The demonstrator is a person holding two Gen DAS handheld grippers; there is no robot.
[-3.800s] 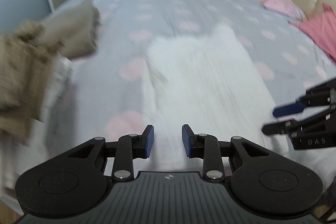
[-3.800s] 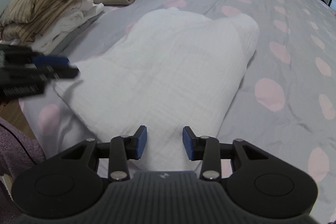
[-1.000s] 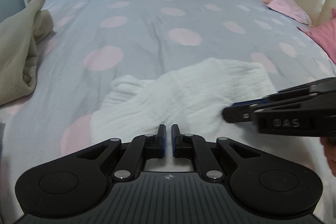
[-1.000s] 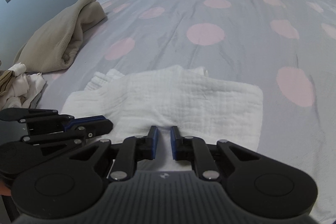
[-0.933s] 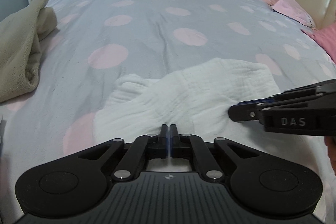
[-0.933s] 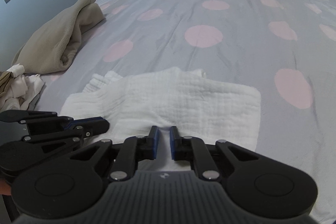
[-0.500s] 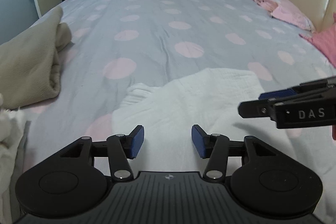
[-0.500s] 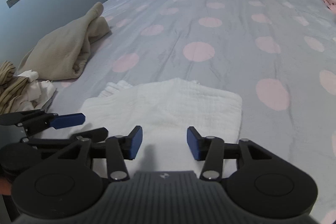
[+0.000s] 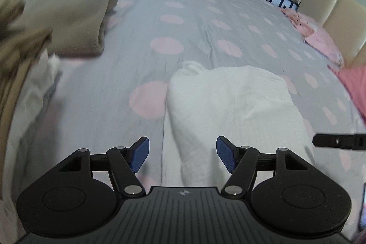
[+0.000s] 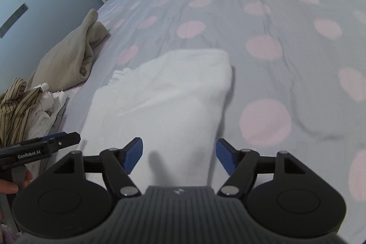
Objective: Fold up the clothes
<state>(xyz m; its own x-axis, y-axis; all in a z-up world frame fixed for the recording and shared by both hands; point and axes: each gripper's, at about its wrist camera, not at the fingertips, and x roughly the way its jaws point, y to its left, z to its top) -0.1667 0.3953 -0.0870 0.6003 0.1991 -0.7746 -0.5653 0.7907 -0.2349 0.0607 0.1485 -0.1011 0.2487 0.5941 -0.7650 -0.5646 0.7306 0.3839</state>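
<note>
Letting go is what you have just done: both pairs of jaws were pressed together a second ago at the near edge of the white garment (image 9: 228, 106), and they have just been opening, so the fold you carried over now lies on its own. Your left gripper (image 9: 183, 156) stands spread wide, its blue pads (image 9: 139, 153) clear of the cloth, with nothing pinched between them; only the near part of the garment shows beyond the gap. Your right gripper (image 10: 179, 156) is spread just as wide and holds nothing either, hanging above the garment's near end. Each tool shows at the edge of the other's view, so they sit close side by side.

Compared with a few seconds back, the garment is a narrower, thicker bundle, doubled over, with a bunched bit of cloth poking out at its far left corner. It rests on the grey bedspread (image 9: 183, 22) with pink dots, near the edge closest to you. That suggests one fold is finished and the piece is either ready for another fold or for stacking.

Further out on your left lie a folded beige garment (image 10: 68, 58) and a pile of striped and white clothes (image 10: 25, 111), well apart from the white one. Pink pillows (image 9: 324, 42) sit at the far right by the headboard.
</note>
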